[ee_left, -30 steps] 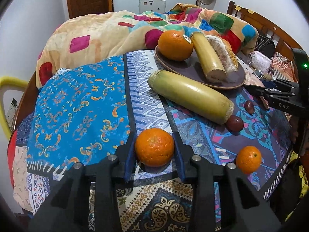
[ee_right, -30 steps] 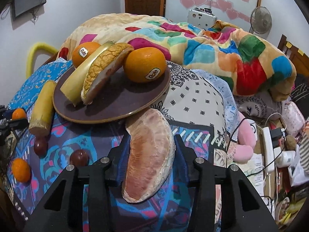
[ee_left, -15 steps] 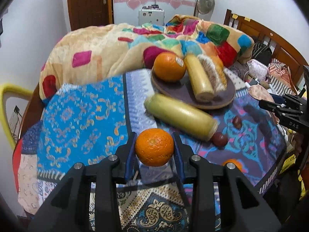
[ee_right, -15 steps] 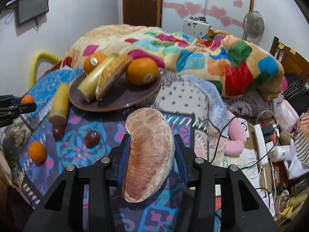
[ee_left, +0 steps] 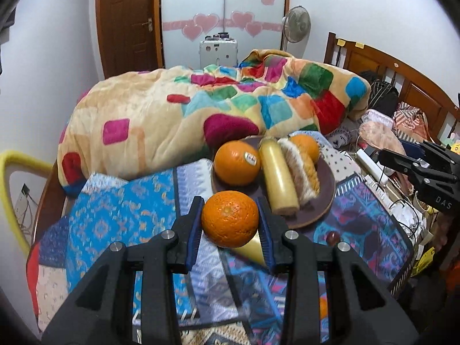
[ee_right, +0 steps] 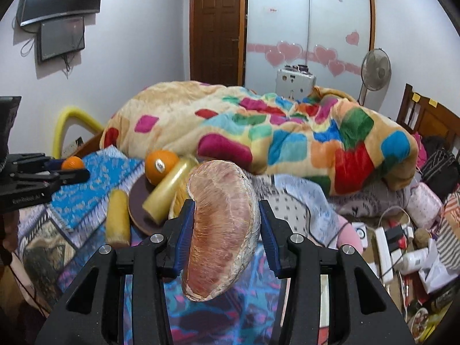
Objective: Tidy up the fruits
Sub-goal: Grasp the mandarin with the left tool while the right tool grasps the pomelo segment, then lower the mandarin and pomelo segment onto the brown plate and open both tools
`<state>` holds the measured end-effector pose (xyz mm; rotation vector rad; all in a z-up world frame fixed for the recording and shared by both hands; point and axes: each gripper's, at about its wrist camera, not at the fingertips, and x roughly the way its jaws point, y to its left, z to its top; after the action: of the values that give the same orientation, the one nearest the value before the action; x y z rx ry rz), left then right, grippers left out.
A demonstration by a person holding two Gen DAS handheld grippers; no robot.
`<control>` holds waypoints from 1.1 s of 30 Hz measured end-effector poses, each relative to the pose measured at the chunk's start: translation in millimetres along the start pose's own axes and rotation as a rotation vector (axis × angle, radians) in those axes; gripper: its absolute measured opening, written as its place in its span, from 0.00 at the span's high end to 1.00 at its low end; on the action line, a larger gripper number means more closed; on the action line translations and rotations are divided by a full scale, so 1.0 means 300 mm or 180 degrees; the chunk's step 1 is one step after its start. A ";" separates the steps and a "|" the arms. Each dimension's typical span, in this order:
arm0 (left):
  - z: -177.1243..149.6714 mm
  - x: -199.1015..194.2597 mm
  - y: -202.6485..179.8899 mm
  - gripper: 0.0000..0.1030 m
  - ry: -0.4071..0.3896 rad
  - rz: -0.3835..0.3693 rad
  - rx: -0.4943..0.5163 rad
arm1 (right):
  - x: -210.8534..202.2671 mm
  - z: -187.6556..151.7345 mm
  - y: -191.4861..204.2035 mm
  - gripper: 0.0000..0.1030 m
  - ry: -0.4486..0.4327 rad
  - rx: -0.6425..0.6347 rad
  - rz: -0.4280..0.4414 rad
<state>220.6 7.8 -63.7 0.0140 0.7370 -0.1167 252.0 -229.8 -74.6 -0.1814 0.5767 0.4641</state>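
My left gripper point(ee_left: 230, 224) is shut on a small orange point(ee_left: 230, 219), held up above the patterned cloth. Beyond it stands a brown plate point(ee_left: 327, 192) with a large stickered orange point(ee_left: 236, 162), a yellow cylinder fruit point(ee_left: 279, 181), a pomelo wedge point(ee_left: 300, 169) and another orange point(ee_left: 305, 144). My right gripper point(ee_right: 225, 224) is shut on a big pink pomelo segment point(ee_right: 222, 230), raised over the bed. In the right wrist view the plate point(ee_right: 136, 201) lies to the left, a loose yellow cylinder point(ee_right: 118, 220) beside it, and the left gripper point(ee_right: 57, 171) with its orange at the far left.
A bulky patchwork quilt point(ee_left: 187, 115) is heaped behind the plate. A dark red round fruit point(ee_left: 333, 238) lies on the cloth right of my left gripper. Power strips, cables and bags point(ee_right: 402, 238) clutter the right side. A wooden headboard point(ee_left: 402, 86) stands at far right.
Both grippers have risen with their fruit still held, so the plate and cloth now sit lower and farther away. The long yellow cylinder is now mostly hidden behind the left gripper's orange.
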 end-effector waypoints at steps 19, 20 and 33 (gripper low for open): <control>0.079 0.234 -0.027 0.65 0.0184 -0.0063 0.0053 | 0.249 0.028 -0.017 0.61 0.0215 0.0161 0.0126; 0.076 0.250 -0.029 0.65 0.0208 -0.0066 0.0056 | 0.255 0.027 -0.018 0.61 0.0232 0.0159 0.0119; 0.066 0.335 -0.060 0.65 0.0317 -0.0082 0.0109 | 0.315 0.007 -0.017 0.61 0.0434 0.0129 0.0208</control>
<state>305.8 -21.4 -116.0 0.0431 0.8348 -0.1541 325.2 -198.6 -125.8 -0.1565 0.7269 0.5054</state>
